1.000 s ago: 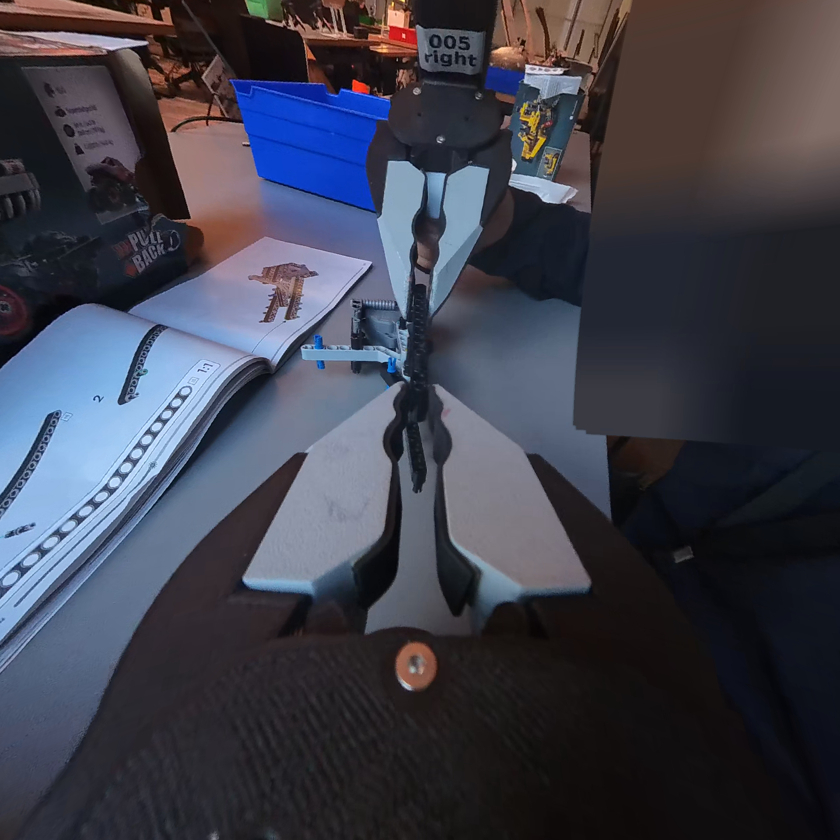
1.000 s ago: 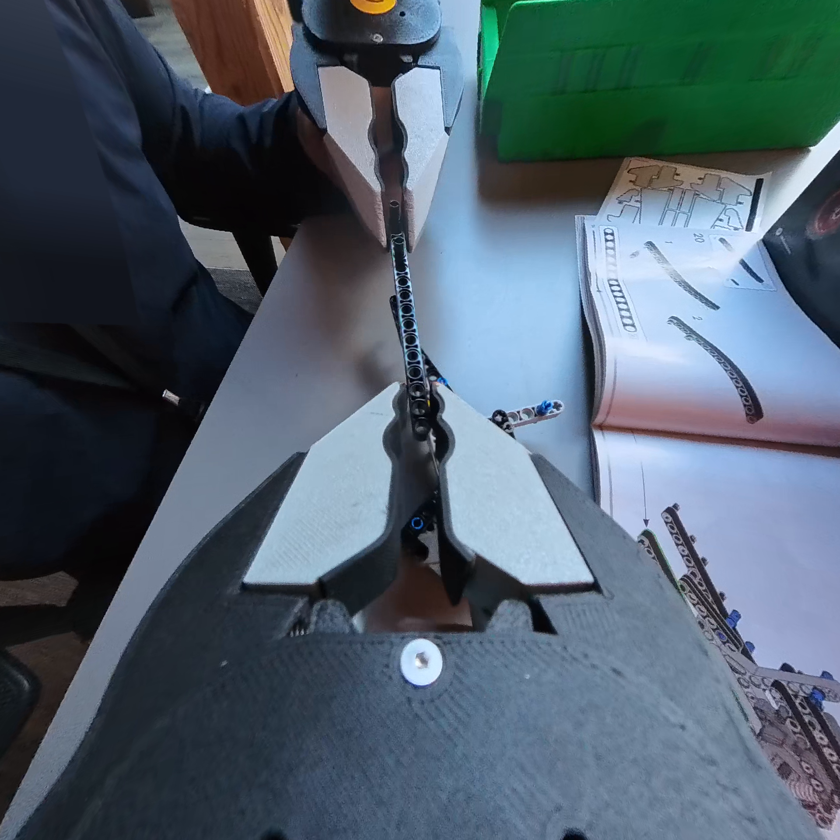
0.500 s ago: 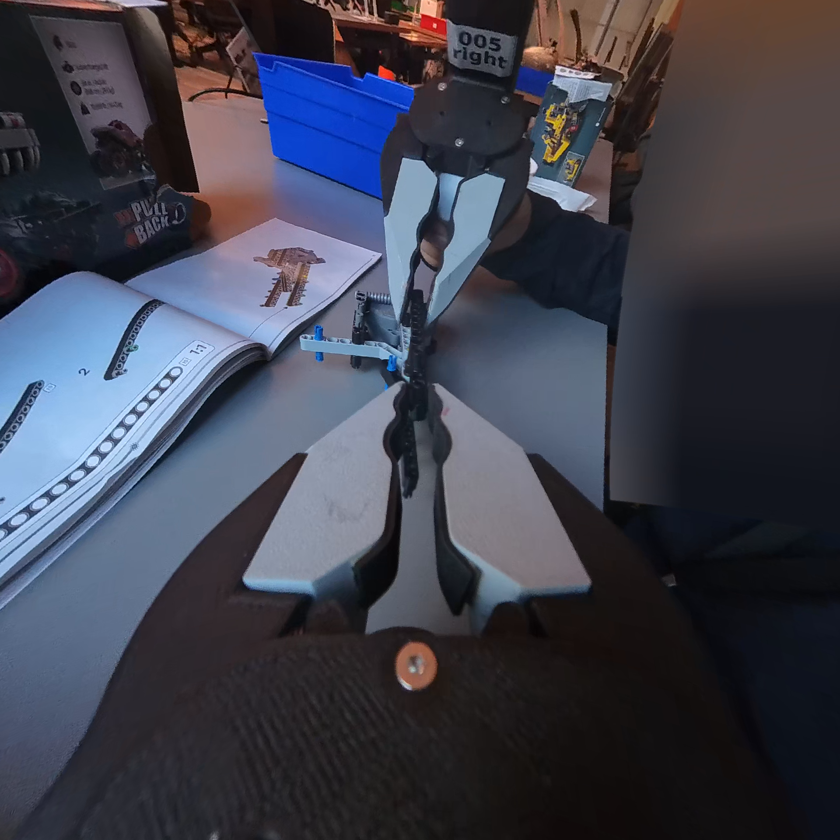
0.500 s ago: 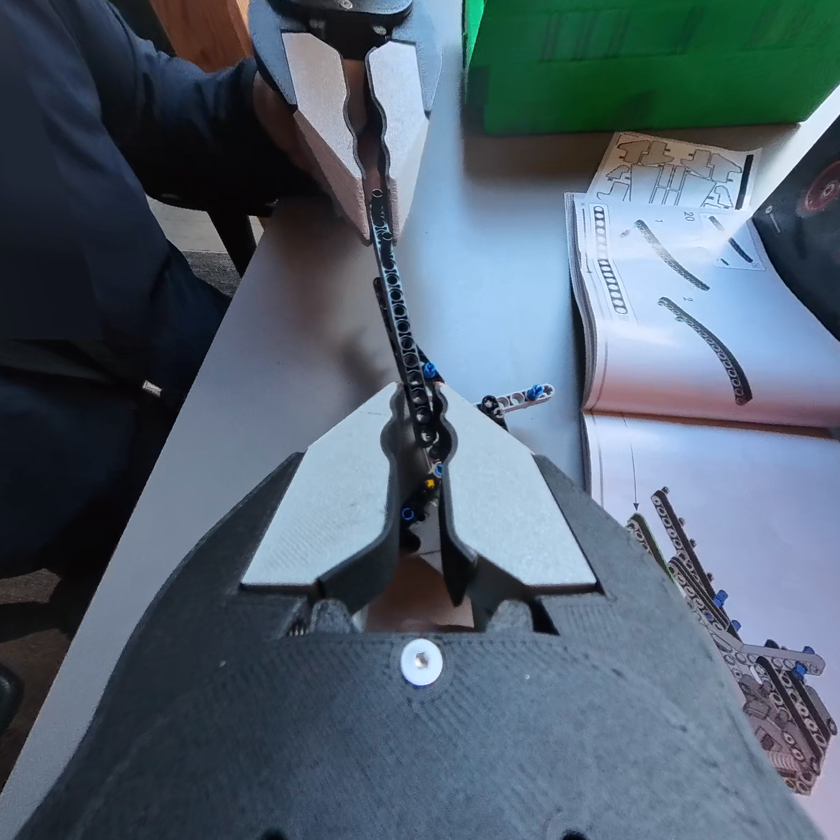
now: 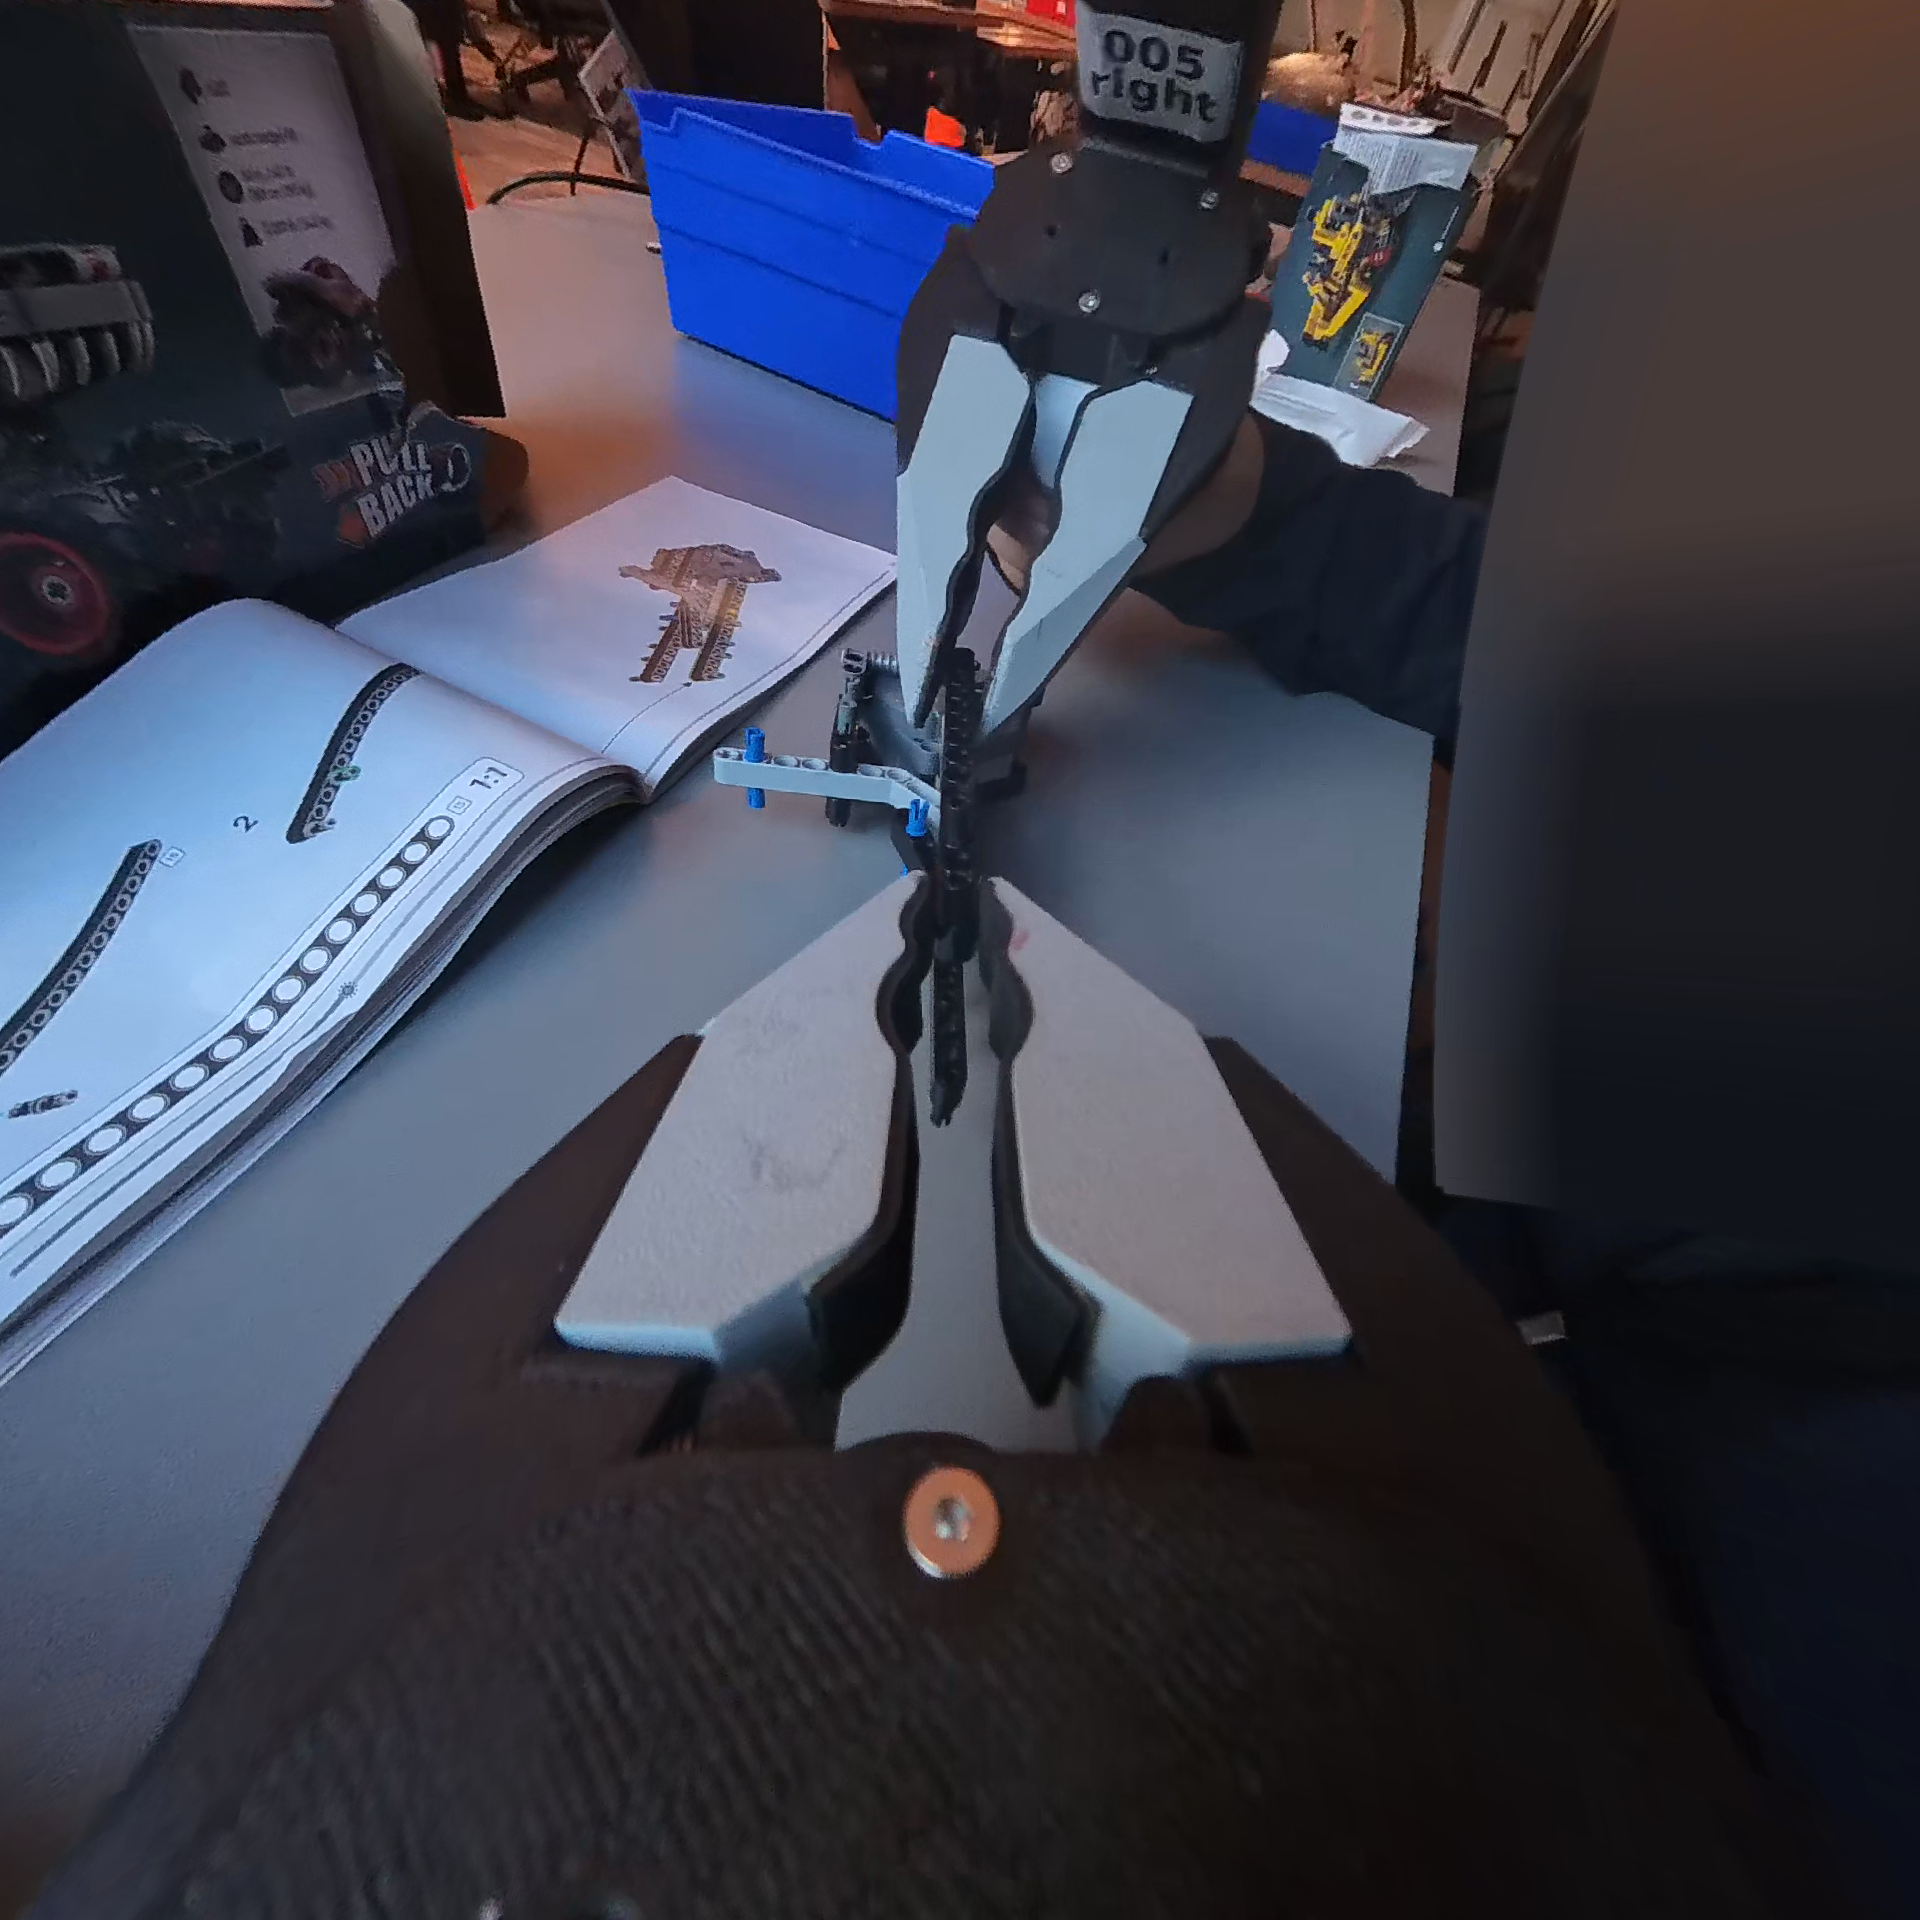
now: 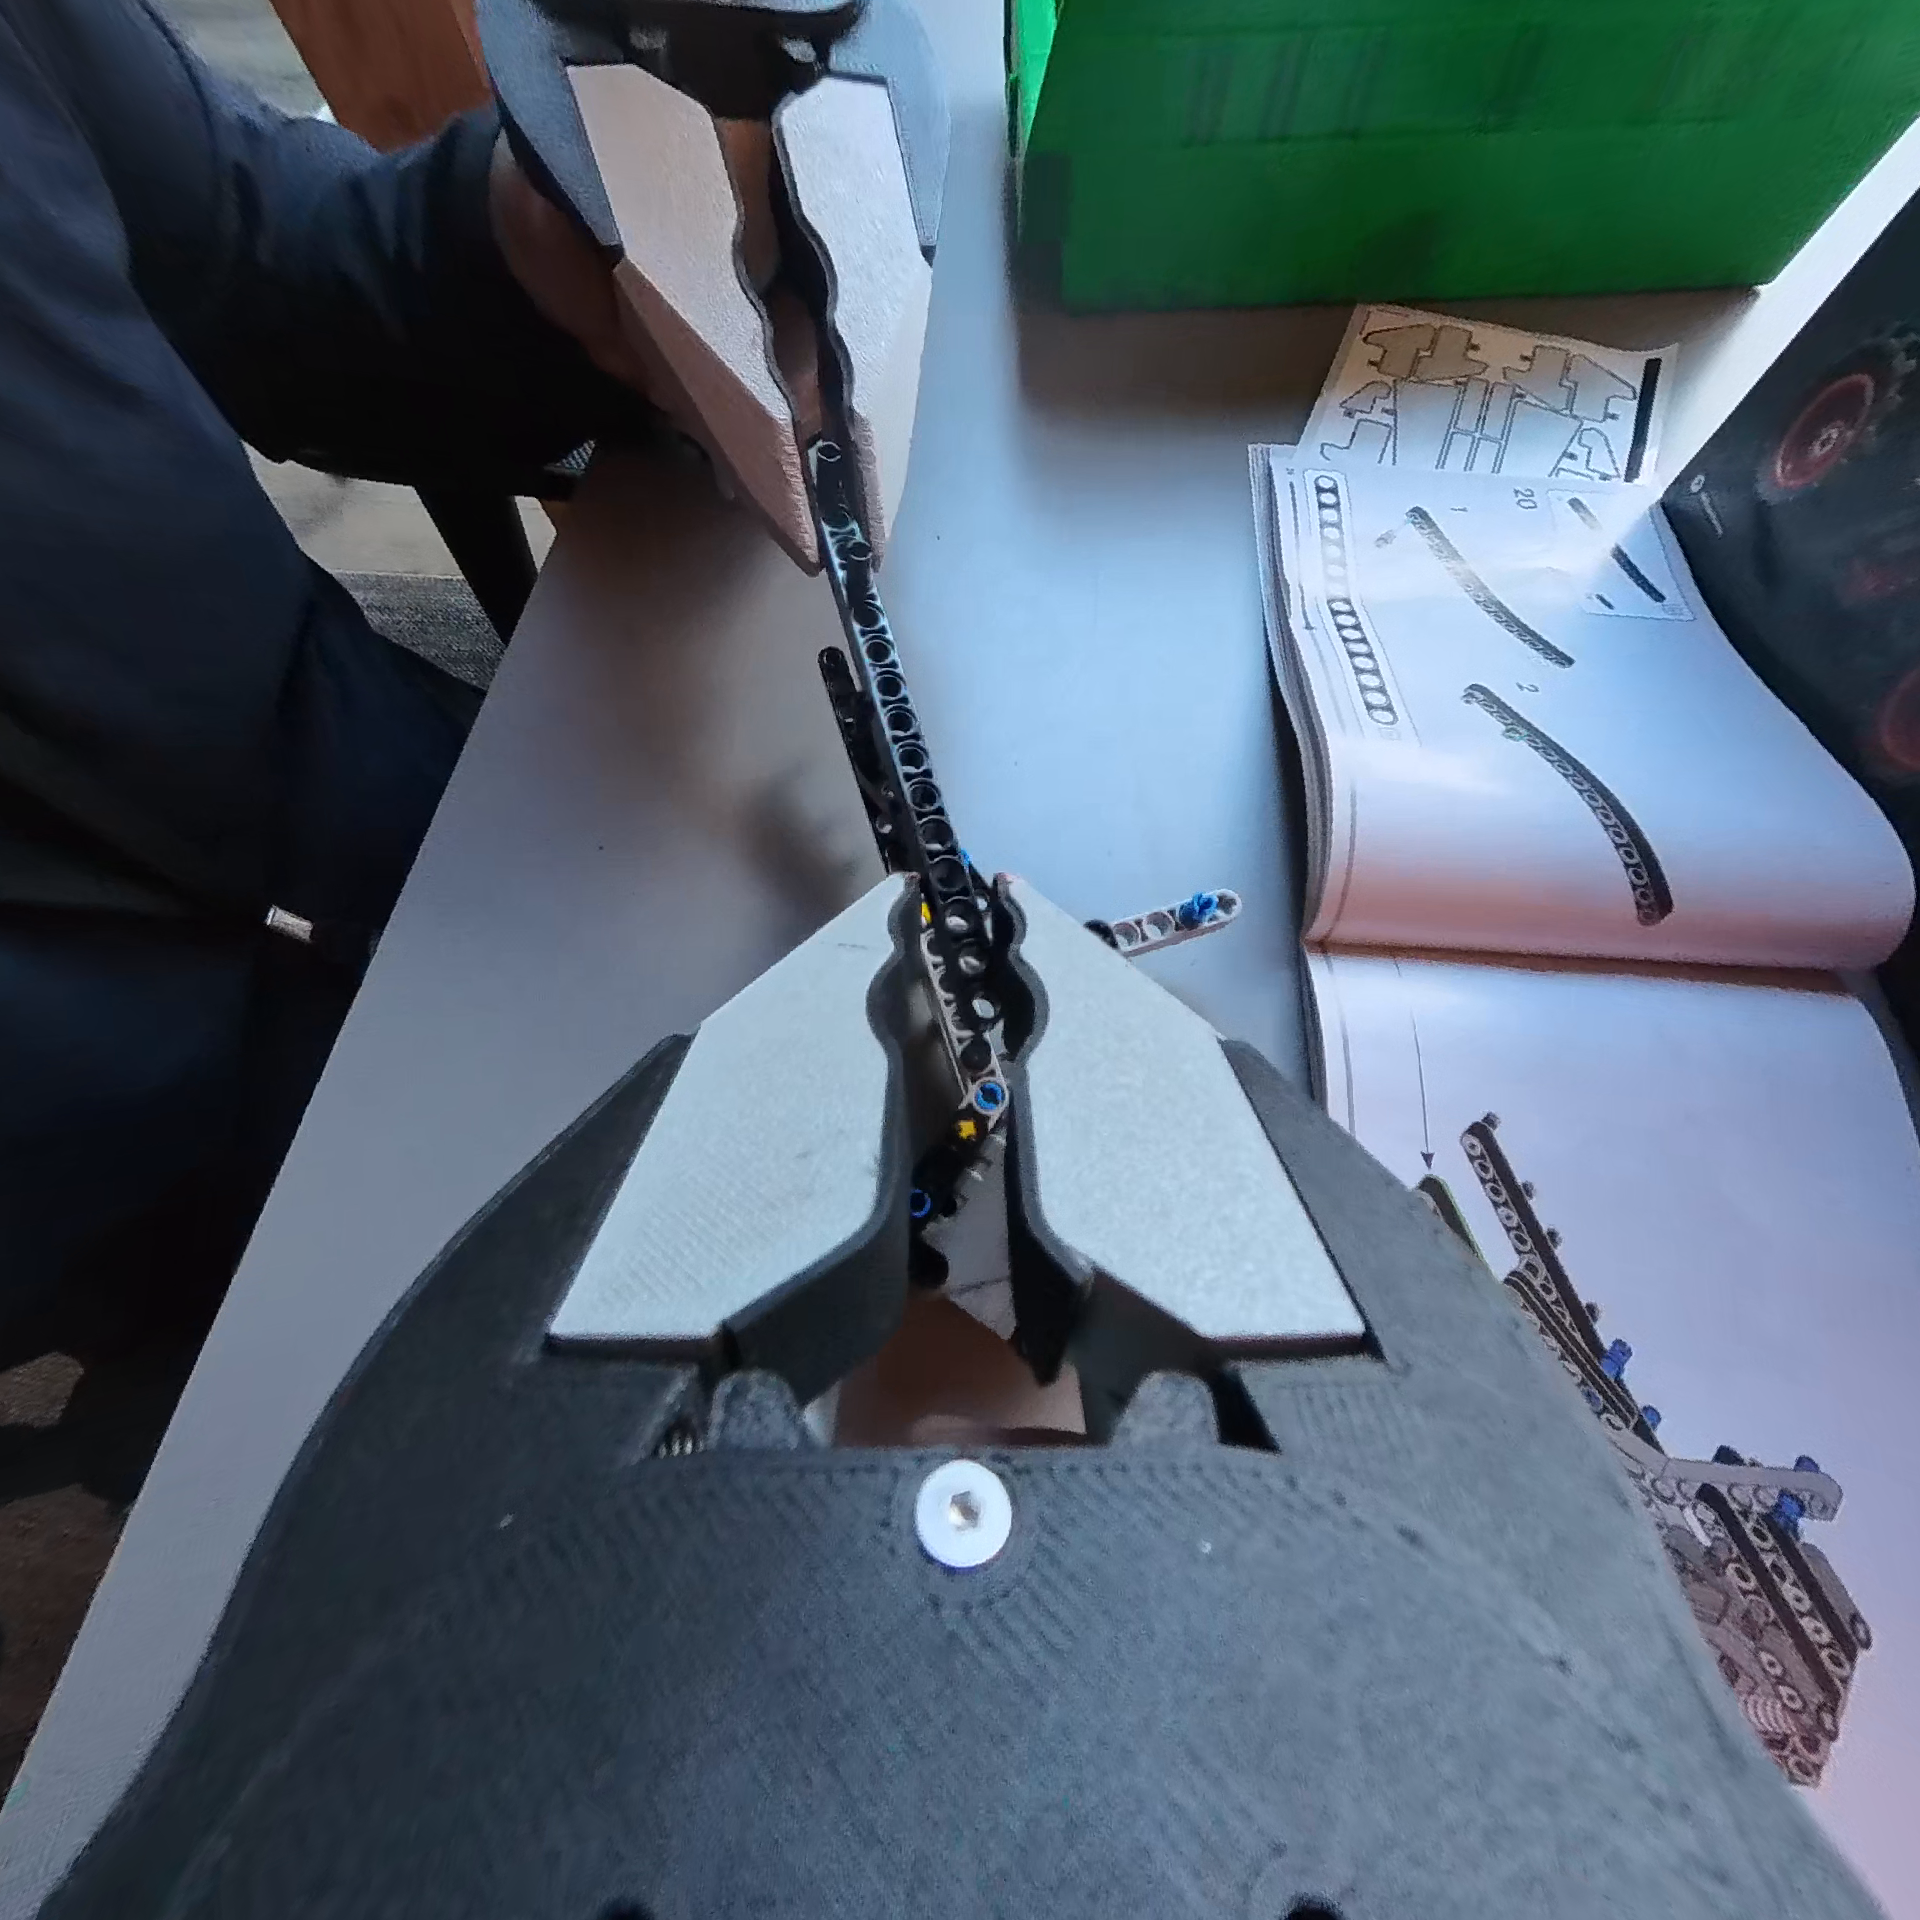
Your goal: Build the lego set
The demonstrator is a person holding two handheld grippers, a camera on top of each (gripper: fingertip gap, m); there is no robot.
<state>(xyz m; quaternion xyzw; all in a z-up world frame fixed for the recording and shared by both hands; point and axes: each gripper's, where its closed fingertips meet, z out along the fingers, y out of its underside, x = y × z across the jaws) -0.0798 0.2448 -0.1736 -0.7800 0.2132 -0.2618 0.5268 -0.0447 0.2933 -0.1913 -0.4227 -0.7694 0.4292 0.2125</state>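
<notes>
While the long black beam (image 6: 902,750) spans the gap between my two tools above the grey table (image 6: 1081,644), I see my left gripper (image 5: 951,914) pinched narrow on its near end and my right gripper (image 6: 956,914) clamped on the partly built lego assembly (image 5: 883,753) where the beam meets it. A light grey beam (image 5: 810,771) with blue pins sticks out sideways toward the open instruction booklet (image 5: 312,831). A blue bin (image 5: 790,260) stands behind it.
</notes>
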